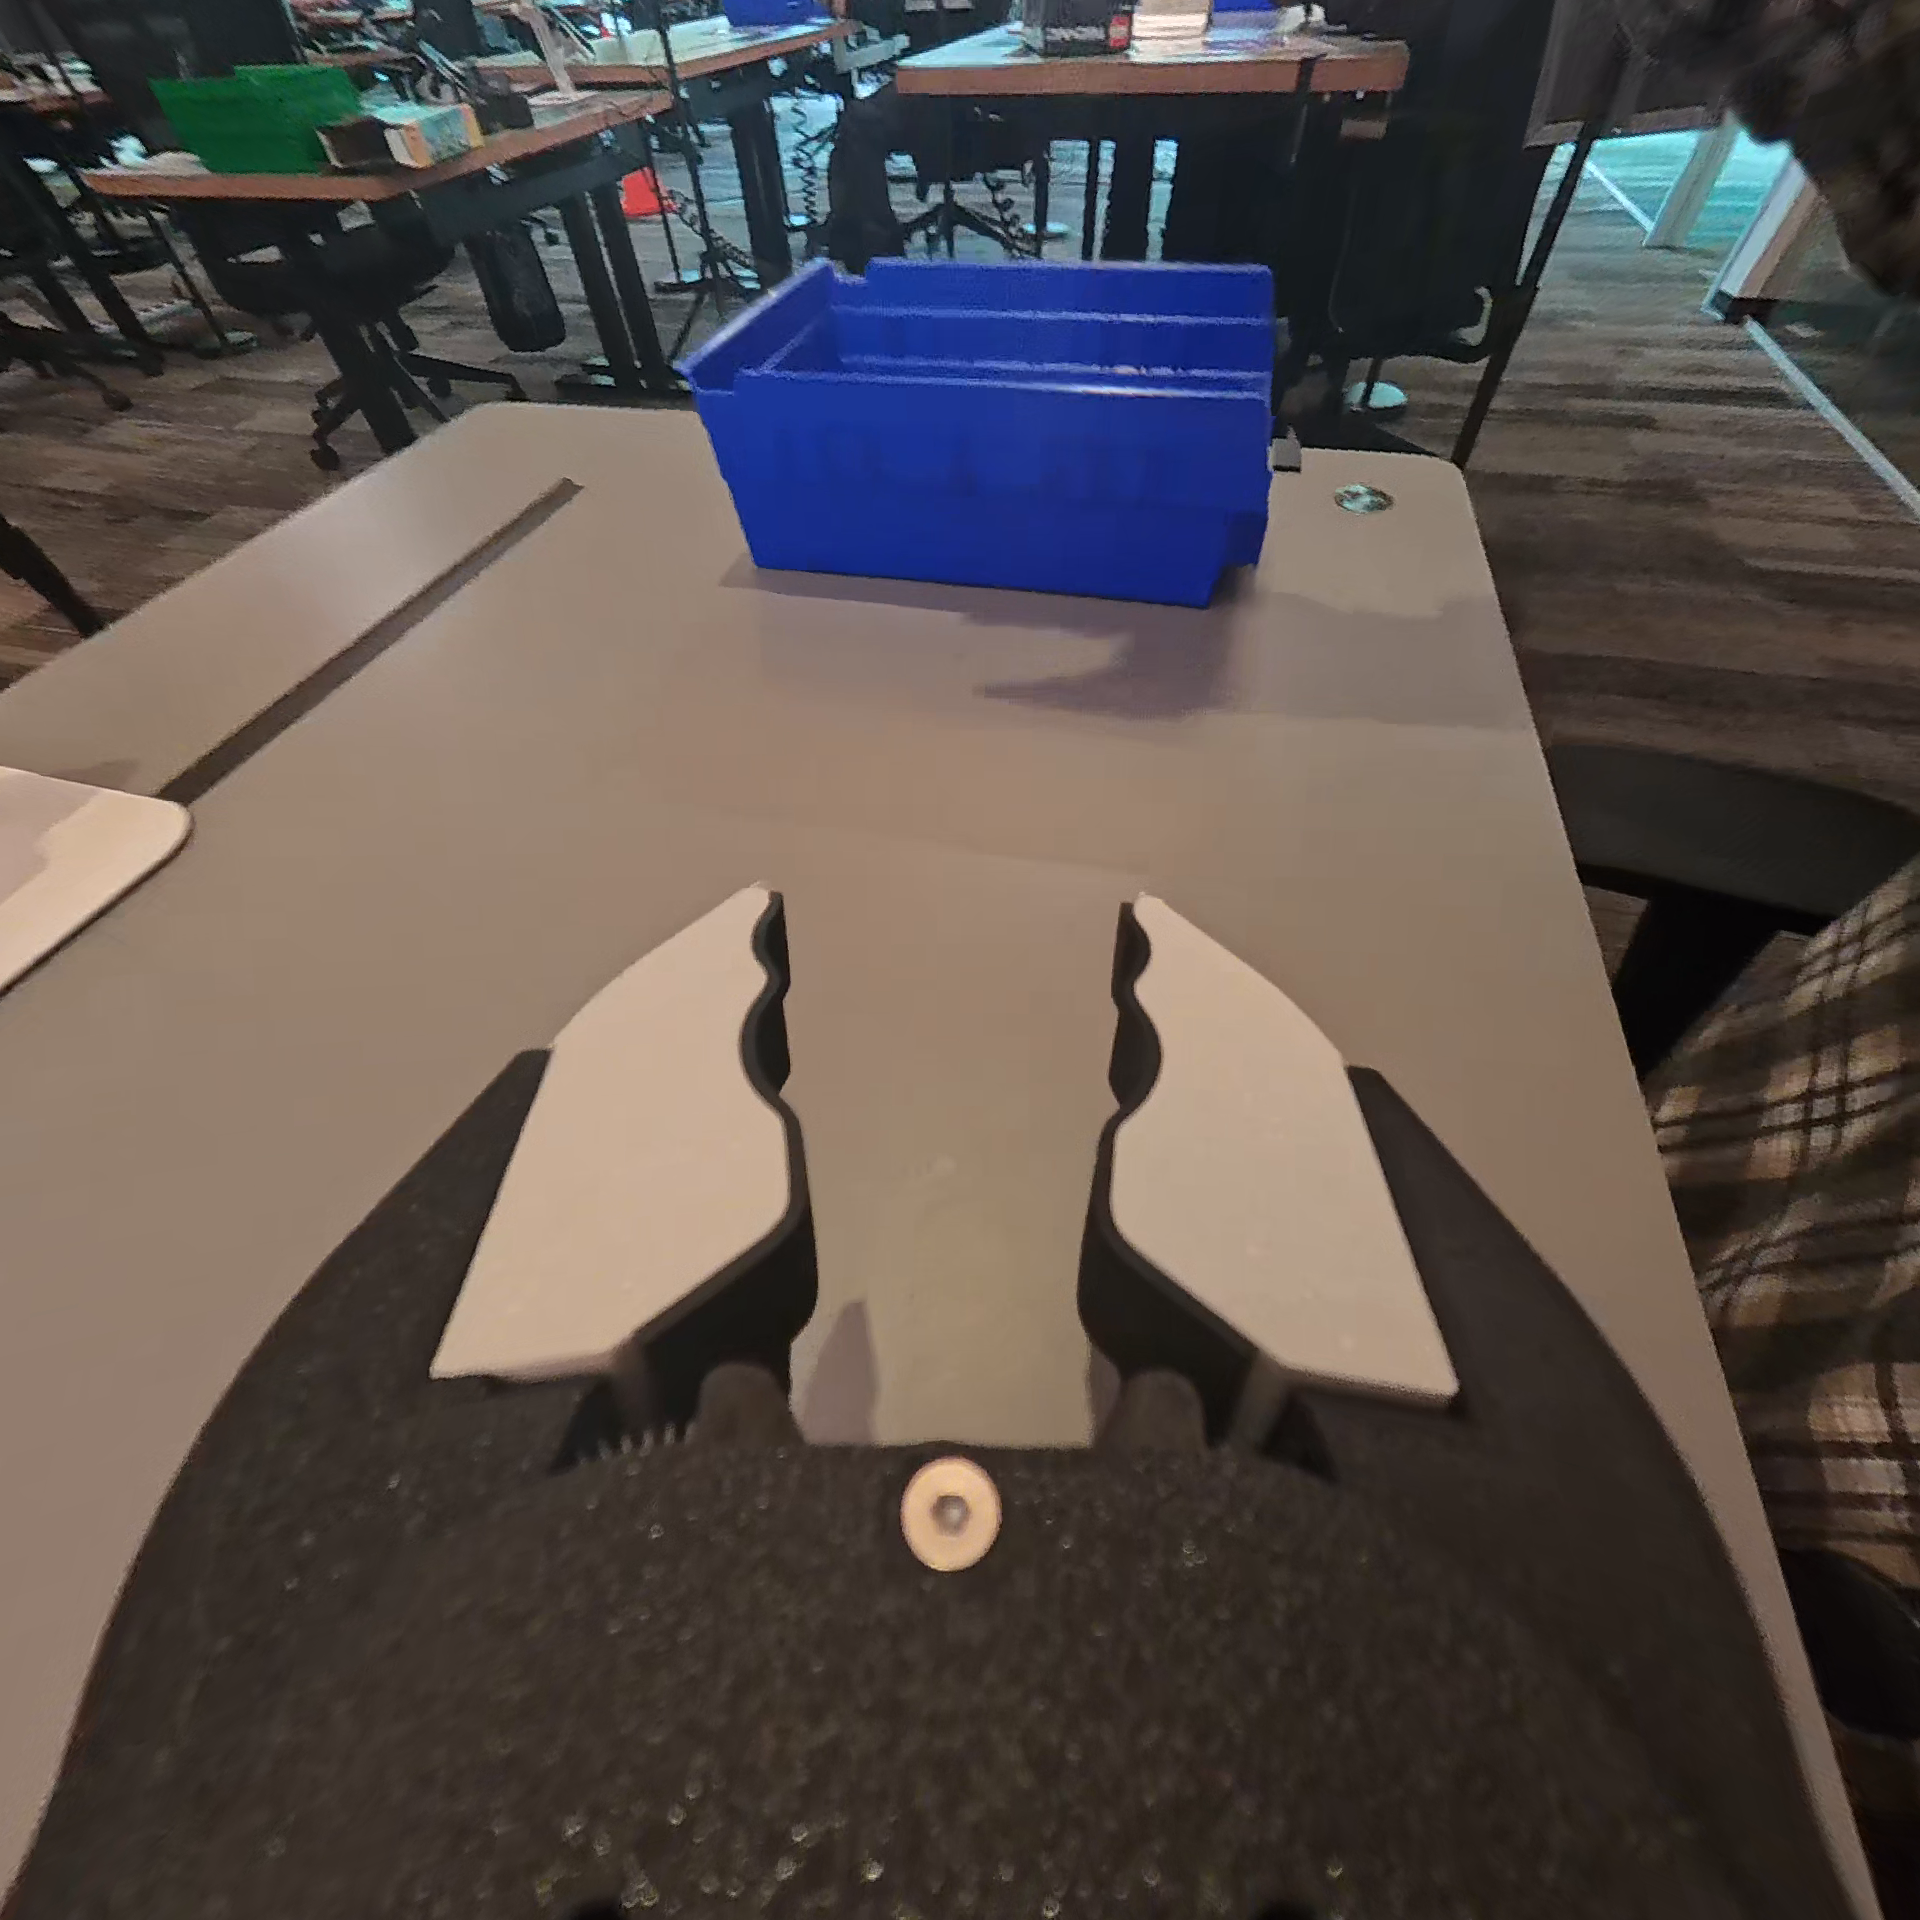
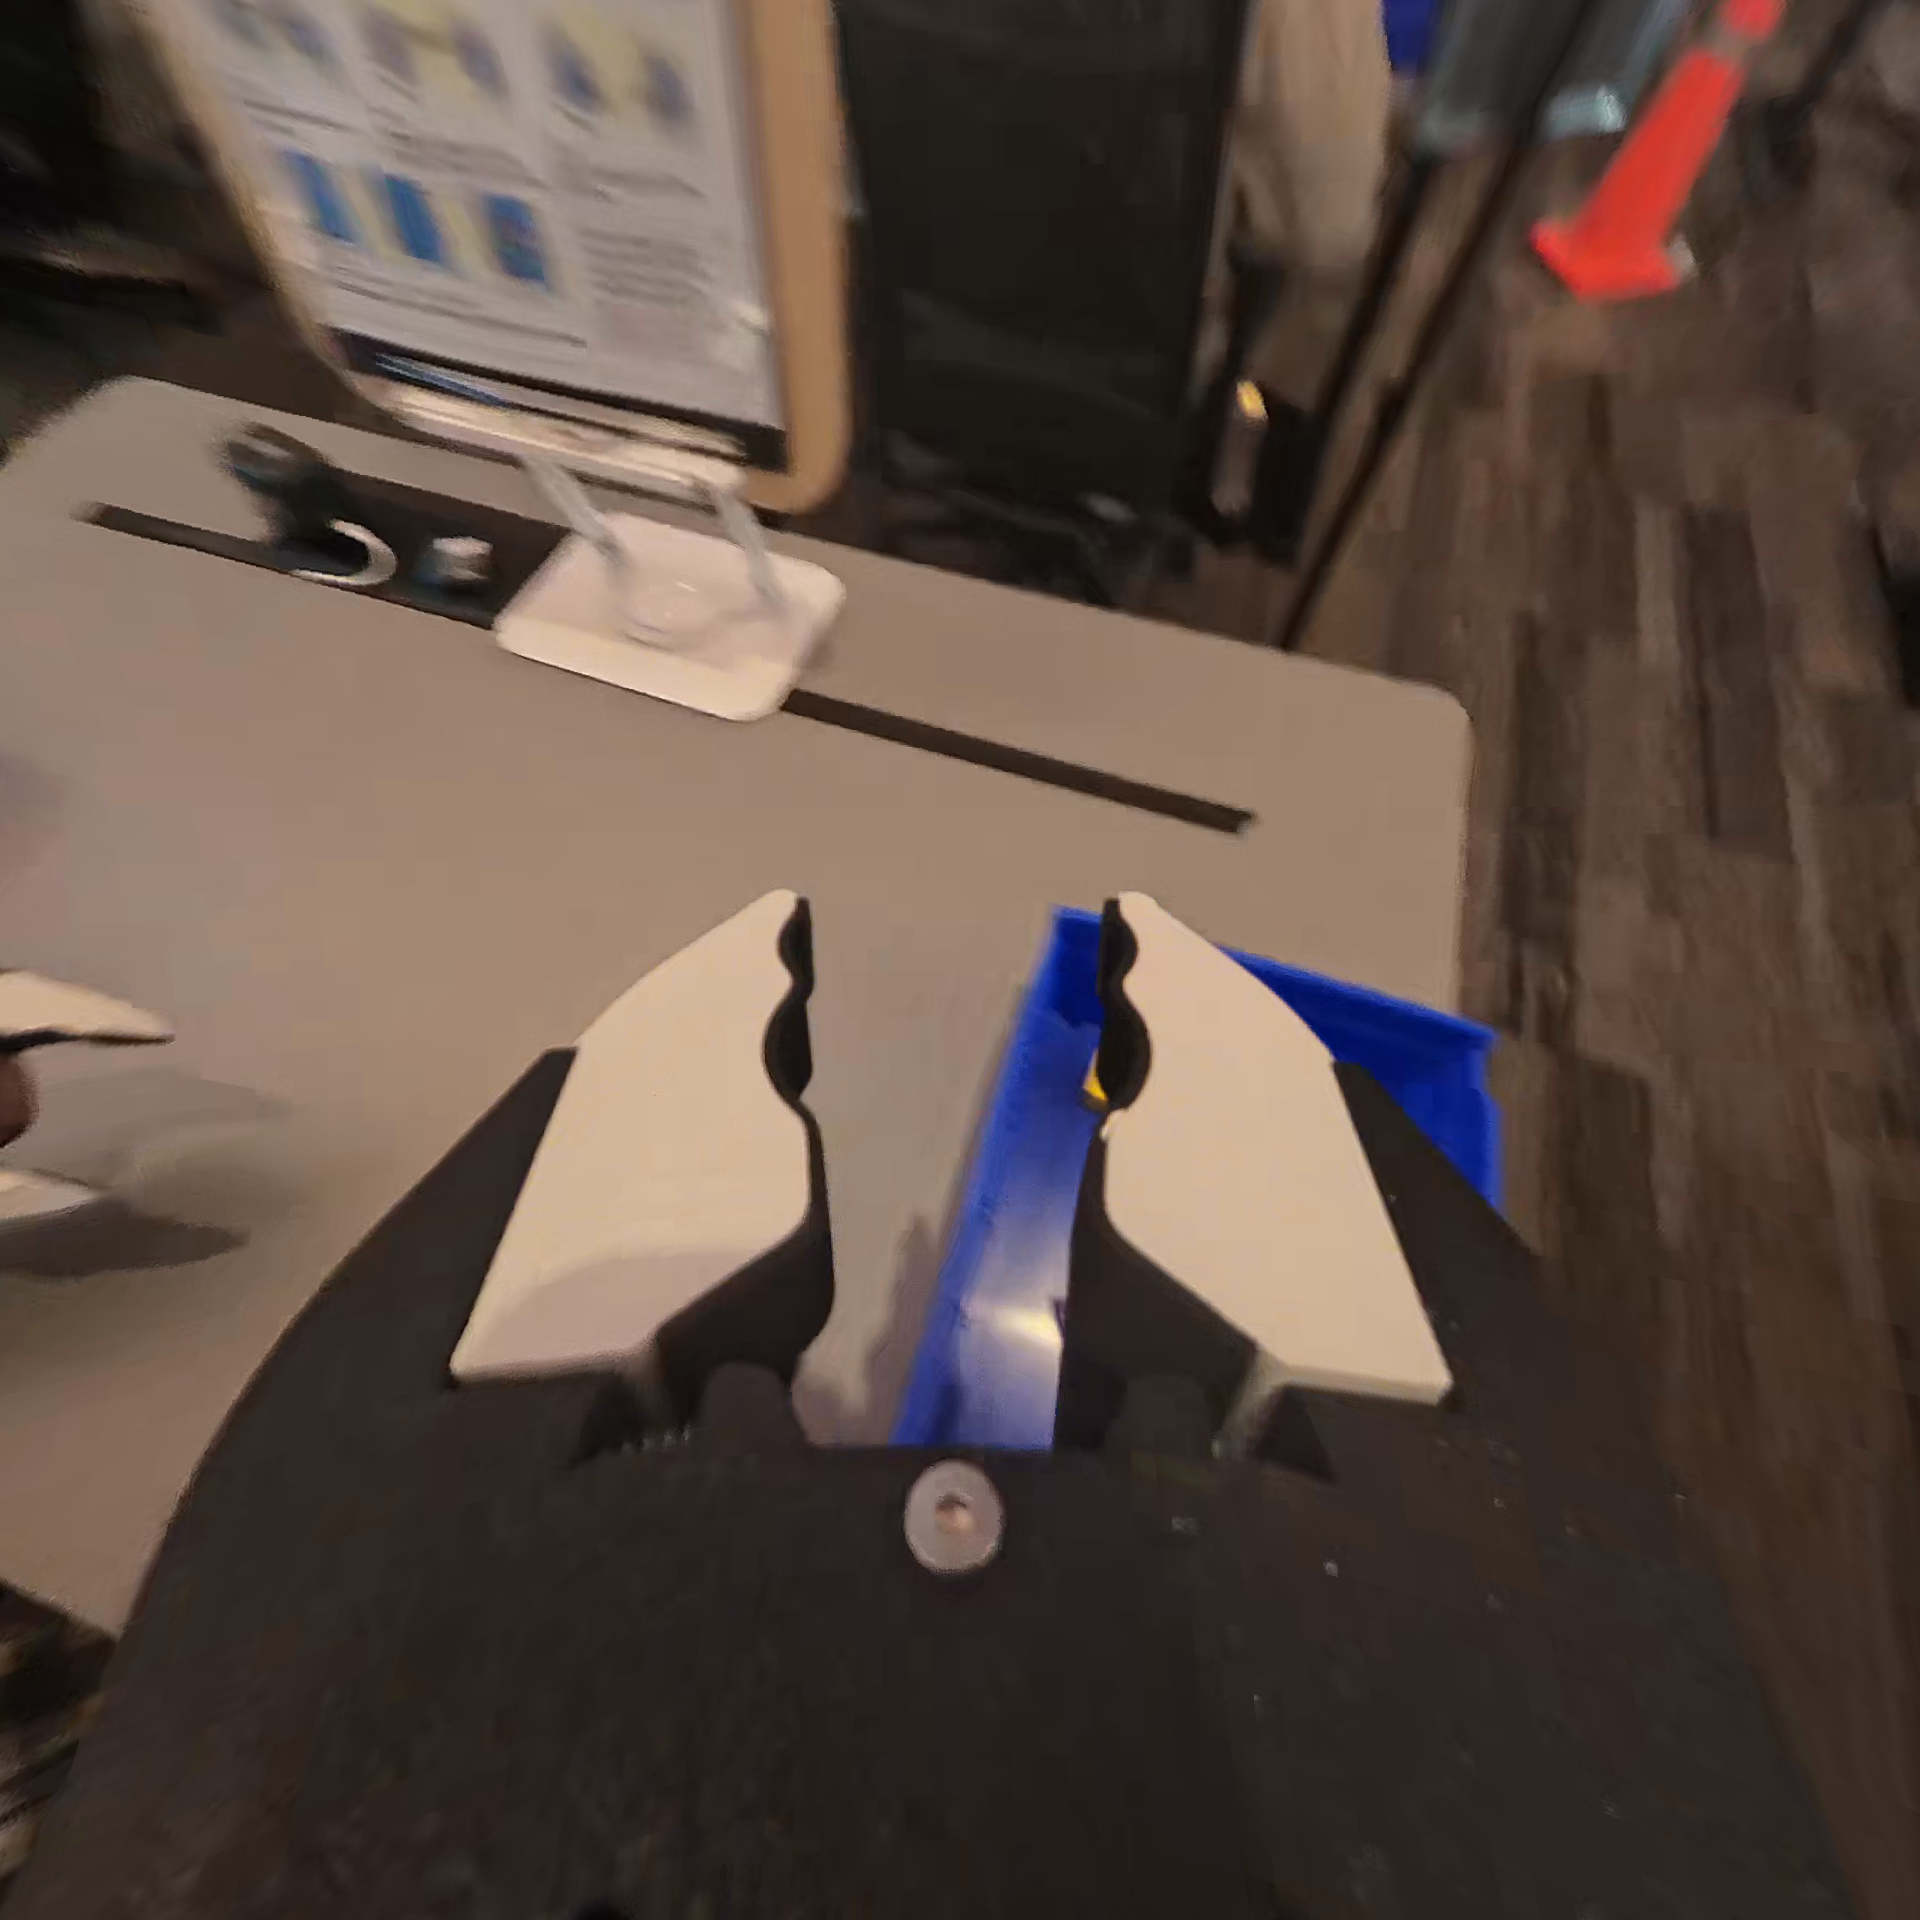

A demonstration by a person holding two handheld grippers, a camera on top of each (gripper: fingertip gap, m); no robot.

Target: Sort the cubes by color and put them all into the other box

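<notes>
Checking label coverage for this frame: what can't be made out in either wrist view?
- Cubes: left wrist view, none visible; the blue box shows only its near wall, which hides its floor.
- Blue box contents: right wrist view, right tongs cover most; only a yellow sliver shows.
- Upright screen: right wrist view, motion blur.
- Left tongs: open, empty.

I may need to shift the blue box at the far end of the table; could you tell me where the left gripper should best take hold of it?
Probably the near long wall's top rim of the blue box, approached from above with the left gripper straddling it. The box stands upright and open-topped, its thin wall fits between the open jaws, and the bare table leaves the approach unobstructed.
</notes>
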